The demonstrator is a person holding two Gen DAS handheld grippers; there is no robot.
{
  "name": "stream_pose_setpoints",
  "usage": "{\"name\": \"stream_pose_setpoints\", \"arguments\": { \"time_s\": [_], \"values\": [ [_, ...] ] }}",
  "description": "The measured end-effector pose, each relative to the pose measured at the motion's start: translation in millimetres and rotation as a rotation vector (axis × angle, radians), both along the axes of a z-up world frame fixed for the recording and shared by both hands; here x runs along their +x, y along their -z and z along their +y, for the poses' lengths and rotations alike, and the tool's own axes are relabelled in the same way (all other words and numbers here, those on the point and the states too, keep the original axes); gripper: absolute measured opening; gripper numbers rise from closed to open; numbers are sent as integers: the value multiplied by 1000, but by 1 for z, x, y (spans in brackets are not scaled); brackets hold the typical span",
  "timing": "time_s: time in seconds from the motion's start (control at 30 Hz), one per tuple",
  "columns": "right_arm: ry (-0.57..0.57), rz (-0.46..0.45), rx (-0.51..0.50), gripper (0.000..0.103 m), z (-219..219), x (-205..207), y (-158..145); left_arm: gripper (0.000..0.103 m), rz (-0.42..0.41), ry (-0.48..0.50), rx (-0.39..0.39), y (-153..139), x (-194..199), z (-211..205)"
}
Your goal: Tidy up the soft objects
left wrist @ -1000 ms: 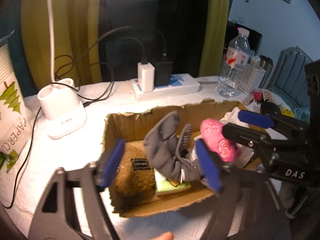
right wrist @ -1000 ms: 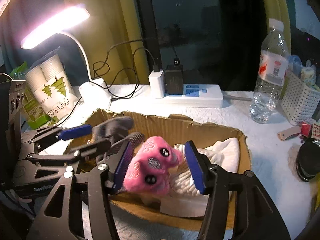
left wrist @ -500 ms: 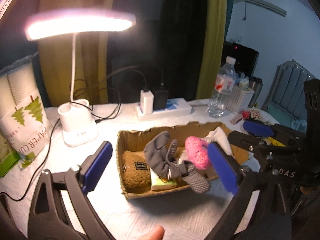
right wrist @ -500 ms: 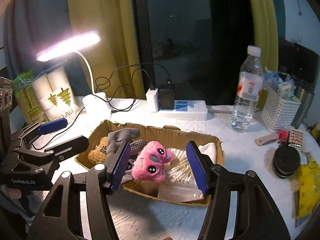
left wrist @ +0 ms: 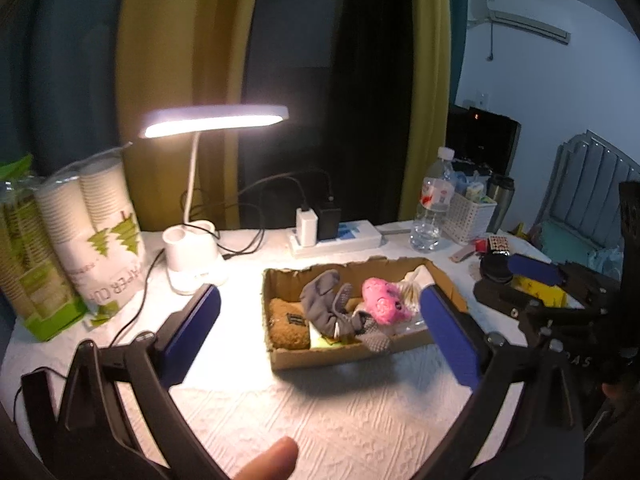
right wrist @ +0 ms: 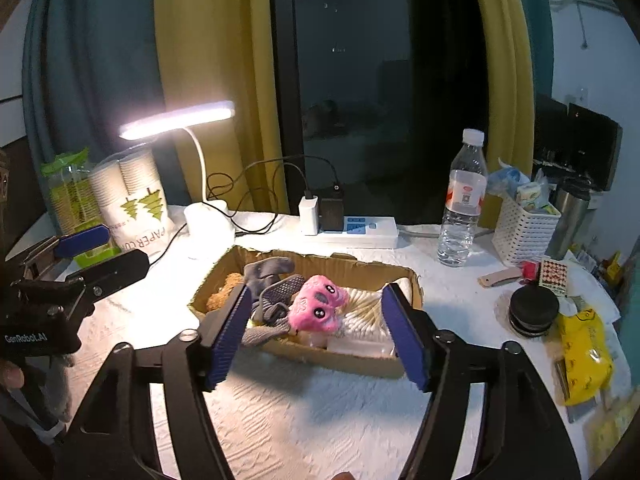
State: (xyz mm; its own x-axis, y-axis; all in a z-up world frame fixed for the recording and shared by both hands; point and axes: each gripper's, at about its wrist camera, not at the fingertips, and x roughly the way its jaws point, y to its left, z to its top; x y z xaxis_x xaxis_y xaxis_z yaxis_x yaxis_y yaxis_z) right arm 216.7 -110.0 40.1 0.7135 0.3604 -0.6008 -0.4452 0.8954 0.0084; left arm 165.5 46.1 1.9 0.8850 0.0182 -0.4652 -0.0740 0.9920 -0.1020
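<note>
Words you can read

The bag of paper cups [right wrist: 138, 216] at 9 o'clock says "PAPER CU", turned sideways. The left gripper [right wrist: 36, 338] body at 8 o'clock in the right wrist view says "GenRobot.AI".

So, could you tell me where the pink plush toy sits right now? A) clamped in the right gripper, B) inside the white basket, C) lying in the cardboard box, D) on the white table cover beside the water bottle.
C: the pink plush toy lies in the cardboard box next to the grey sock, free of both grippers.
</note>
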Motion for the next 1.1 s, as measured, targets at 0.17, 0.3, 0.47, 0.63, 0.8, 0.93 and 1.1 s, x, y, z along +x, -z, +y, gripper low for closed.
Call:
{"name": "stream_pose_setpoints", "arguments": {
  "time_s": [0.17, 0.3, 0.47, 0.63, 0.8, 0.93, 1.1],
  "values": [
    [20, -21, -8, 75, -2, -27, -10, 102, -8, -19, 28, -5, -28, -1],
    [51, -22, -5, 76, -4, -44, -12, 102, -37, -14, 25, -8, -50, 1],
    [82, -39, -18, 76, -4, -73, -14, 102, -62, -10, 43, -6, -73, 2],
    [96, -46, -33, 76, -3, -94, -12, 102, -41, 0, 34, 5, -87, 5],
    [102, -55, -48, 76, -4, -110, -12, 102, -39, 3, 23, 8, -98, 7],
    [102, -55, -48, 76, -5, -112, -12, 102, -38, -10, 18, 7, -101, 10],
    [95, -61, -45, 76, -4, -114, -12, 102, -34, -29, 11, 7, -100, 12]
  ]
}}
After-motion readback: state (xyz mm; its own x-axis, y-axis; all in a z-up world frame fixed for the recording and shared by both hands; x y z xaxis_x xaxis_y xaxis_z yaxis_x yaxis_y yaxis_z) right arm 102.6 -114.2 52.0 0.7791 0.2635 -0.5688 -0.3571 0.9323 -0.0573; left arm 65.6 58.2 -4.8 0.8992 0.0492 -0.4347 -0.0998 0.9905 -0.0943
